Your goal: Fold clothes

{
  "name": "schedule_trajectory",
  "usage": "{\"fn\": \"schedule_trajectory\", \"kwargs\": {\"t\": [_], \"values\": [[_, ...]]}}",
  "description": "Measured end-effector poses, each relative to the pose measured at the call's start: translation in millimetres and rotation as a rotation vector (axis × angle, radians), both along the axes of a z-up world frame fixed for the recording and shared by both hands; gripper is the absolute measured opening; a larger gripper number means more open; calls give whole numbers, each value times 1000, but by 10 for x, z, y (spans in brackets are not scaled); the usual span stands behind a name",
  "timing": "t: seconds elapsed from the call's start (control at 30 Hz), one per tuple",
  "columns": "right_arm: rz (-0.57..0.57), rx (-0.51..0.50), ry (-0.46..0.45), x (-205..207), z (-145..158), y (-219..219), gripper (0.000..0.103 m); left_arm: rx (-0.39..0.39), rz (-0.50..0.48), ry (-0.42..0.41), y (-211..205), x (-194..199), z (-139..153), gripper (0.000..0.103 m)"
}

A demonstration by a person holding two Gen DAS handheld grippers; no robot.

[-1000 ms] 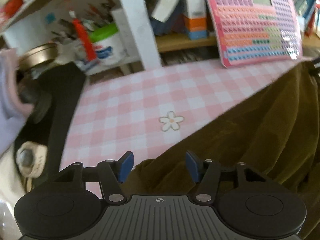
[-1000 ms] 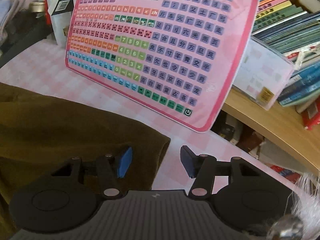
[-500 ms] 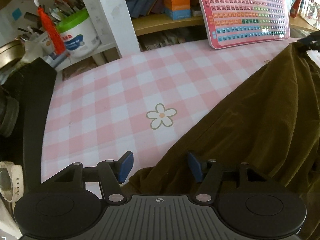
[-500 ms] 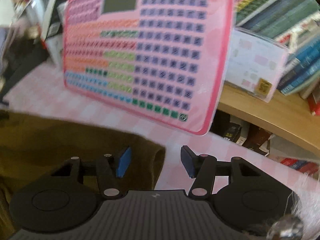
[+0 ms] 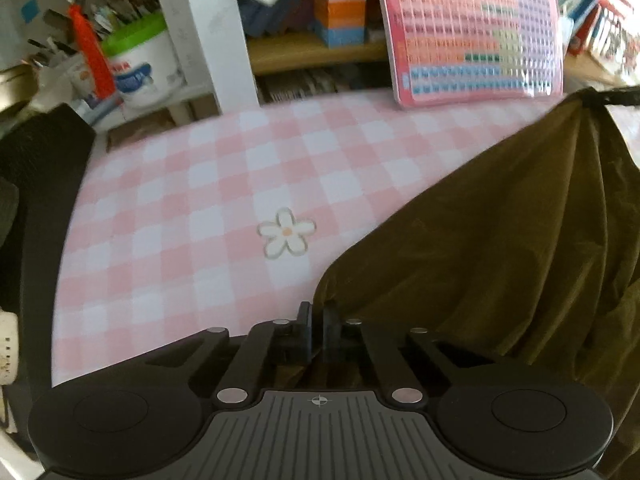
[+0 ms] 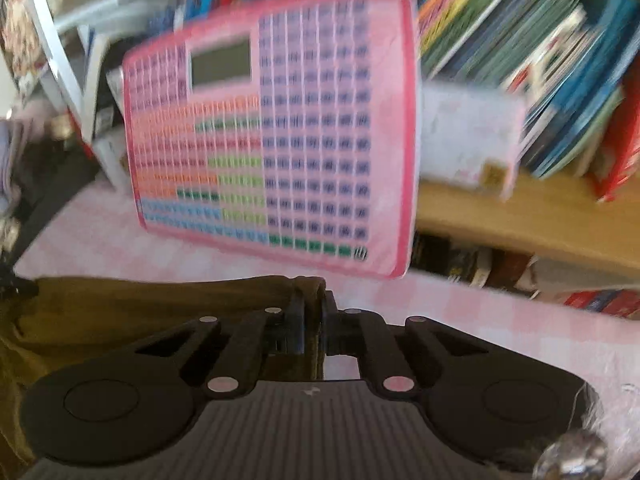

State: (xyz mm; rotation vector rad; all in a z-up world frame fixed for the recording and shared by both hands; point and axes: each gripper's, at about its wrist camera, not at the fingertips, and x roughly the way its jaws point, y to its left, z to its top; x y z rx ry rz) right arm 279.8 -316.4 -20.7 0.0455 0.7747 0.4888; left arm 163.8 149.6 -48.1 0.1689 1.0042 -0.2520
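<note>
An olive-brown garment (image 5: 500,240) lies on the pink checked tablecloth (image 5: 200,200) and is pulled up into taut folds at the right. My left gripper (image 5: 318,316) is shut on the garment's near corner. In the right wrist view the same garment (image 6: 140,312) stretches to the left, and my right gripper (image 6: 314,300) is shut on its far corner, lifted off the tablecloth (image 6: 500,328). The right gripper also shows as a dark shape at the garment's raised tip in the left wrist view (image 5: 612,98).
A pink keyboard-chart board (image 5: 476,28) leans on the shelf at the back; it also shows in the right wrist view (image 6: 280,140). A white post (image 5: 216,32), a green-lidded tub (image 5: 140,64), boxes and books (image 6: 540,60) line the shelves. A black object (image 5: 36,200) borders the left.
Both grippers have closed on the garment's corners since half a second ago. The cloth has been lifted and drawn taut between them. The right wrist view now tilts and blurs with motion.
</note>
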Motion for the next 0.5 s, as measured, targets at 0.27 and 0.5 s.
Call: {"fn": "schedule_trajectory", "kwargs": {"t": [0.27, 0.5], "values": [[-168, 58, -217, -953, 809, -250, 7, -133, -44, -239, 83, -463, 688, 2], [-291, 54, -300, -2335, 1167, -132, 7, -196, -149, -380, 158, -1217, 1020, 1]]}}
